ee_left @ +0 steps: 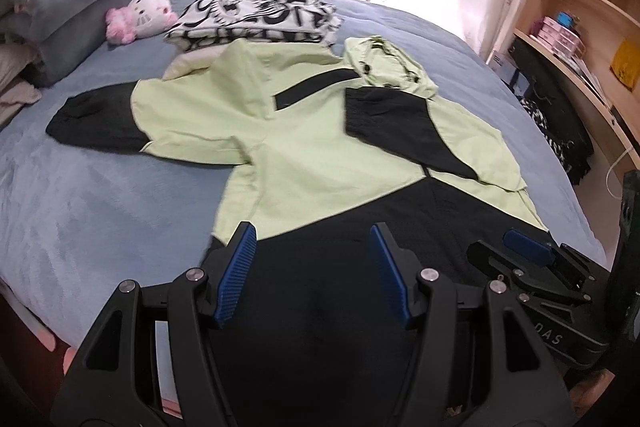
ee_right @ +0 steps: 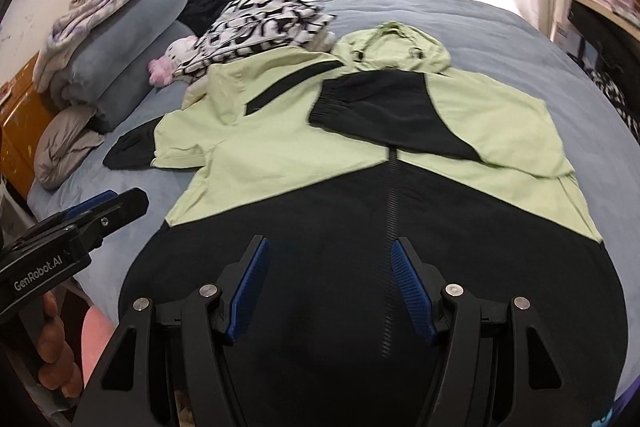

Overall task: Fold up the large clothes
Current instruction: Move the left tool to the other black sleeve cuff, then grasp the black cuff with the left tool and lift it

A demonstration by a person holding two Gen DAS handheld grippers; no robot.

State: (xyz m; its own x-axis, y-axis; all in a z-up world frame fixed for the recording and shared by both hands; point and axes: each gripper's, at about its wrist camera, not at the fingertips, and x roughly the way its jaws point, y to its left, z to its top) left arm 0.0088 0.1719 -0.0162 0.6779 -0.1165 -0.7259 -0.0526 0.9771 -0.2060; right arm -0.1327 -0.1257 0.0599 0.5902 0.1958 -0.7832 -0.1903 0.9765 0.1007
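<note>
The jacket (ee_right: 320, 155) lies face up across the bed (ee_left: 100, 195), hem toward the camera, hood (ee_right: 394, 47) at the far end. One sleeve (ee_right: 384, 119) is already folded in over the chest; the other sleeve (ee_left: 96, 123) lies out to the side, though motion blur makes its lie hard to read. Left tongs (ee_left: 312, 267) and right tongs (ee_right: 326, 279) hover spread above the black hem, pinching nothing. By my judgement the fold is barely started: second sleeve, then the body.
</note>
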